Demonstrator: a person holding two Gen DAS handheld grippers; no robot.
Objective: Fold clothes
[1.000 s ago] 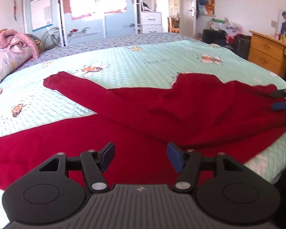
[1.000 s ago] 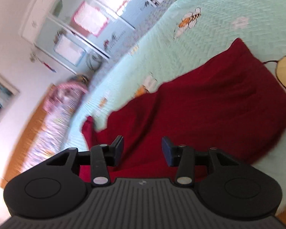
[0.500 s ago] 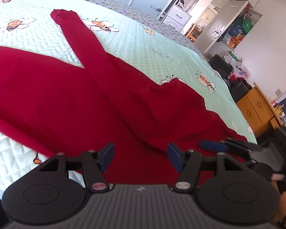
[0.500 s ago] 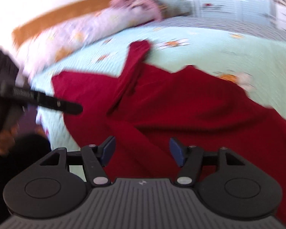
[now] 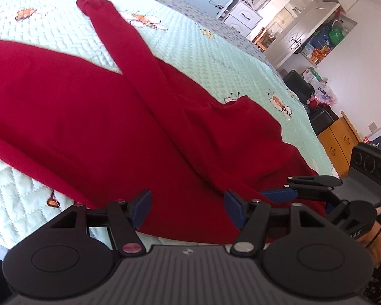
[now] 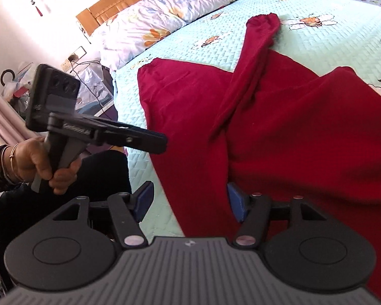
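1. A person's hand [image 6: 38, 162], bangles at the wrist, grips the handle of the left hand-held gripper [image 6: 149, 142], which juts over the bed's near edge towards the garment's left border.
2. In its own view the left hand-held gripper [image 5: 186, 208] has its blue-padded fingers [image 5: 142, 204] spread wide and holds nothing; red cloth lies beyond and between them.
3. The red garment [image 5: 93, 117] lies spread on the pale green quilted bed [image 5: 216, 58], one long sleeve [image 5: 119, 40] stretching diagonally away across it.
4. The right hand-held gripper [image 6: 190, 199] is also wide open at the garment's near edge, gripping nothing; its right pad [image 6: 235, 202] sits against a fold of cloth.
5. A wooden cabinet [image 5: 340, 137] stands beyond the bed's far right corner.
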